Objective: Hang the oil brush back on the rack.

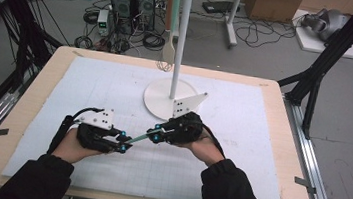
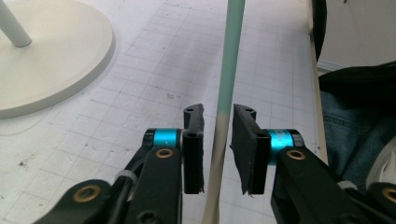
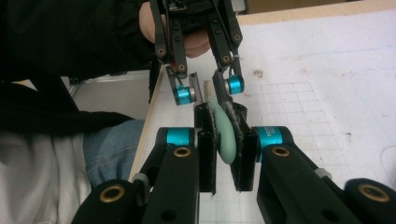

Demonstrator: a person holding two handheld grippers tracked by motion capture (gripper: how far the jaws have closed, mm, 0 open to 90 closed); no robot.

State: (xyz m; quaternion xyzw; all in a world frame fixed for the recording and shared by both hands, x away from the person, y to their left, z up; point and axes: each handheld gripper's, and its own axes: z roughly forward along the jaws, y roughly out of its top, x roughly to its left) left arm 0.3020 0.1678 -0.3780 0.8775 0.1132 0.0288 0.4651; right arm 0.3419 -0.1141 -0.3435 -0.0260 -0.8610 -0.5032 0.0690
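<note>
Gripping a mint-green spatula (image 3: 223, 135) by its blade, the right gripper (image 3: 224, 149) is clamped; the left gripper (image 2: 218, 149) brackets its handle, pads apart.

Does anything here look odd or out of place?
Slightly: the mint-green utensil hangs in mid-air between both grippers. The right gripper clamps its green head; the left gripper's jaws flank the handle with gaps. Nothing looks spilled or damaged.
</note>
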